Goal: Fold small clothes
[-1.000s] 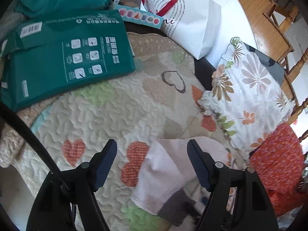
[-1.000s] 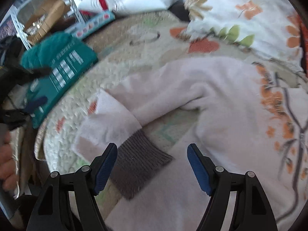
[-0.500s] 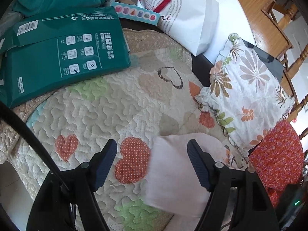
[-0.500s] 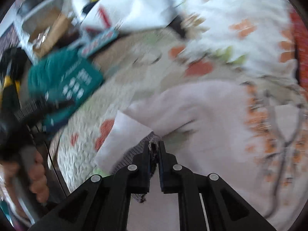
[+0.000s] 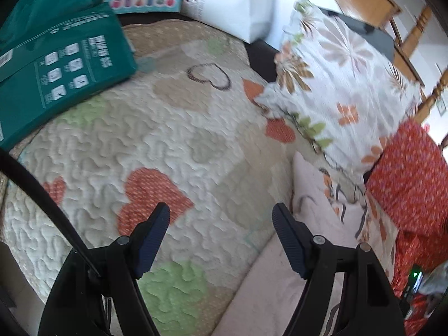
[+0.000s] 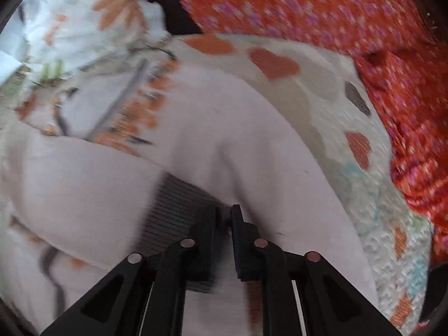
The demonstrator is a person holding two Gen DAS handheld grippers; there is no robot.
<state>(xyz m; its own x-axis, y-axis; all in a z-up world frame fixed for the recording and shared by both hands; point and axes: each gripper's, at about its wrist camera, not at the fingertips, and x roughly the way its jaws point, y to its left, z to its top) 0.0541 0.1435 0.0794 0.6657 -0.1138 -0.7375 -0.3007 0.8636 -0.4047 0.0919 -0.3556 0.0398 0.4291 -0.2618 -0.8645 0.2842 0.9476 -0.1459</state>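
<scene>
Pale pink top [image 6: 196,128], small, printed with orange blossoms on dark branches, lies on the heart-patterned quilt [image 5: 173,128], beside the floral pillow [image 5: 341,78] and the red patterned cloth [image 6: 322,8].

Right fingers [image 6: 224,218]: narrow, nearly together, pinching the grey ribbed cuff [image 6: 173,212] of a sleeve. They have just closed on it and eased a touch since; the cuff sits between the pads. The sleeve is drawn across the body of the top, so I judge the step in hand to be a sleeve fold inward.

Left fingers [image 5: 221,232]: wide apart, nothing between them, hovering above bare quilt with the edge of the top just beside the right-hand pad. A green box [image 5: 58,64] and a white bag [image 5: 232,0] stand well apart at the far edge.

Risks from here, as I judge them:
- Grip is on the cuff only, close to its edge. Ribbed knit is stretchy; a quick pull could slide it out of the pads and the sleeve would flop back.
- Nothing pins the body. Dragging the sleeve may drag the whole top across the quilt, bunching it rather than creasing it.
- A soft ridge already rises near the shoulder; laying the sleeve over it would set a lumpy, skewed fold.
- Picture is blurred with motion; exact cuff edge is hard to tell.
</scene>
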